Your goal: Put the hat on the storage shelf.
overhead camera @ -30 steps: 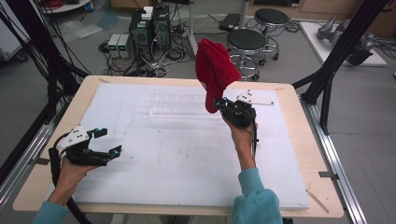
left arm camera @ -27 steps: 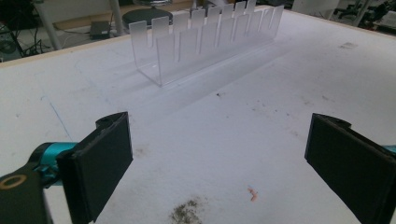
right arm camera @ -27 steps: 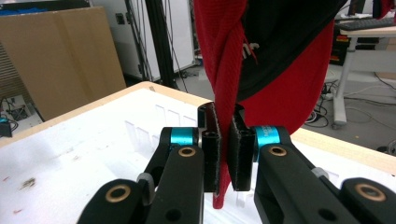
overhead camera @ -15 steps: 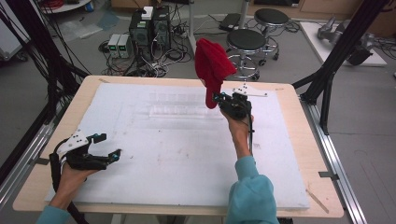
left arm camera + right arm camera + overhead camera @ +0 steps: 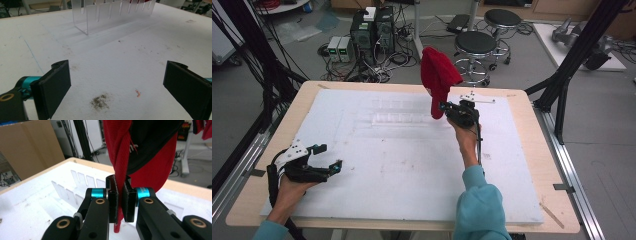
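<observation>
2 grippers: both in the high view.
Right gripper (image 5: 119, 202): jaws clamped on a fold of the red fabric cap with dark lining (image 5: 438, 77), held upright above the far side of the white foam board (image 5: 412, 165).
Left gripper (image 5: 117, 82): jaws wide apart, holding nothing, low over the board's near-left area.
Clear acrylic slotted rack (image 5: 110, 15): on the board, beyond the left gripper.

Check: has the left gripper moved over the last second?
Yes. The left gripper has drifted back toward the person, nearer the near edge of the white board.
</observation>
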`<move>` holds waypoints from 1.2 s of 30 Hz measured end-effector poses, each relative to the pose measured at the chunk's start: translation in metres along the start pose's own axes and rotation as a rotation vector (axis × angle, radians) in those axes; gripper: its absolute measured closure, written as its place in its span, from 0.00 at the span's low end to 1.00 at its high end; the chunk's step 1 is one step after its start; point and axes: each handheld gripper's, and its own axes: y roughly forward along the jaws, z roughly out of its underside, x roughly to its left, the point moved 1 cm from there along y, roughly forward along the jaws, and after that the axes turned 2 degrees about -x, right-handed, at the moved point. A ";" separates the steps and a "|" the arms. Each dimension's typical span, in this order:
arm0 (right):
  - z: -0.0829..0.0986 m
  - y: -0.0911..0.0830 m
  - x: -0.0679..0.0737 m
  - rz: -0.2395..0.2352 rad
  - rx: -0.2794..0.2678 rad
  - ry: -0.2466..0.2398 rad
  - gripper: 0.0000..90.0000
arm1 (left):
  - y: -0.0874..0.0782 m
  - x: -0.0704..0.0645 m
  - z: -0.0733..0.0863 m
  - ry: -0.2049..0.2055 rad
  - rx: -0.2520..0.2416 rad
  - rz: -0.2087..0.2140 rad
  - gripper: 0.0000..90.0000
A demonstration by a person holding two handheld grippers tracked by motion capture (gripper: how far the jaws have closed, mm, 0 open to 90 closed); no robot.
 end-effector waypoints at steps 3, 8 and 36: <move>0.002 0.002 0.000 0.000 0.013 0.005 0.95 | 0.000 0.000 0.004 -0.007 -0.003 -0.004 0.09; 0.005 0.001 -0.002 -0.004 0.054 0.016 0.95 | 0.002 0.000 0.008 -0.020 -0.004 -0.004 0.09; 0.017 -0.019 0.015 0.049 0.200 -0.048 0.60 | -0.001 0.000 0.010 -0.027 -0.035 -0.027 0.09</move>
